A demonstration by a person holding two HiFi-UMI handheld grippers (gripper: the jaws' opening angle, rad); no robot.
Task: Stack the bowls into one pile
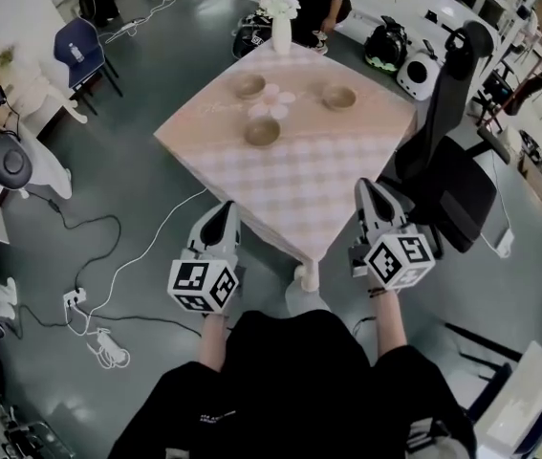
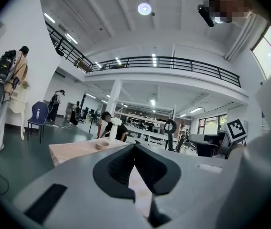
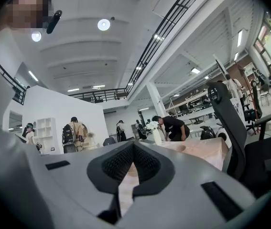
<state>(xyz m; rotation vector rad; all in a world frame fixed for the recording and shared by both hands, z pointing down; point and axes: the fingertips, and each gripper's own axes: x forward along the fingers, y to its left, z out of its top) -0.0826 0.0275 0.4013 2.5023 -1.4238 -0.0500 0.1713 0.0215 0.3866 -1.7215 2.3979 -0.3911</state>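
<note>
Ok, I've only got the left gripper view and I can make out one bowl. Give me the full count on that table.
Observer: Three, none stacked. The left bowl, the right bowl and the near bowl sit apart on the table.
Operator: Report the right claw.
Observer: The right claw is shut with nothing in it, by the table's near right edge.
Operator: Flag anything beside it.
Observer: A black office chair stands close to the table on that side.
</note>
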